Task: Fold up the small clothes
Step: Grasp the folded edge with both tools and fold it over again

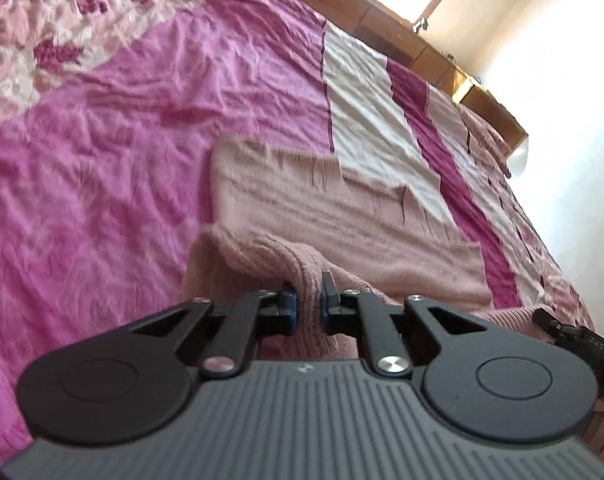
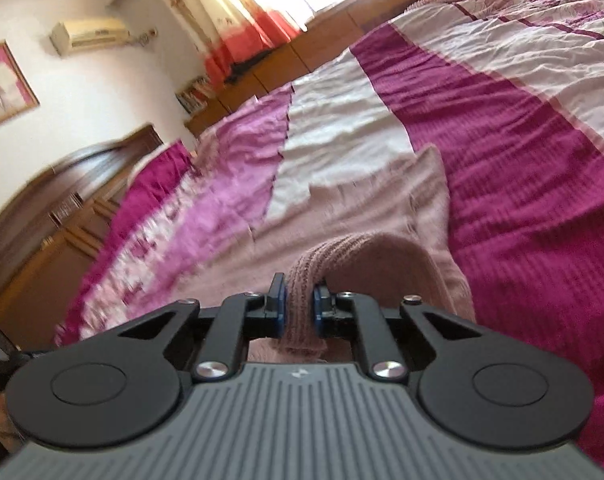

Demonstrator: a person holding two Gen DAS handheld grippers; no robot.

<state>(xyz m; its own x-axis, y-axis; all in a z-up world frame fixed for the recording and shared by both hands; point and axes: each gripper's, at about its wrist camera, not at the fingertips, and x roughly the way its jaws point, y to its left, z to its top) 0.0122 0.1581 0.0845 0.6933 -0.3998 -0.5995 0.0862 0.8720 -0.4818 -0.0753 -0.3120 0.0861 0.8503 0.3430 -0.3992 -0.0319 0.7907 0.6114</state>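
The pink knitted sweater (image 1: 342,216) looks light, soft and floppy, likely to sag and stretch wherever it is unsupported, so the thicker ribbed hem seems the surest place to take hold; it lies spread on the bedspread (image 1: 101,160), filling the lower middle of both views. The left gripper (image 1: 306,300) is nearly closed, pinching a bunched fold of that hem between its pads; the right gripper (image 2: 298,306) likewise clamps a ribbed fold rising between its fingers.

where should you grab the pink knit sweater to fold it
By its ribbed near edge, one corner per gripper, coming from the near side. That is how the left gripper and right gripper pinch the sweater; the rest lies flat on the bedspread.
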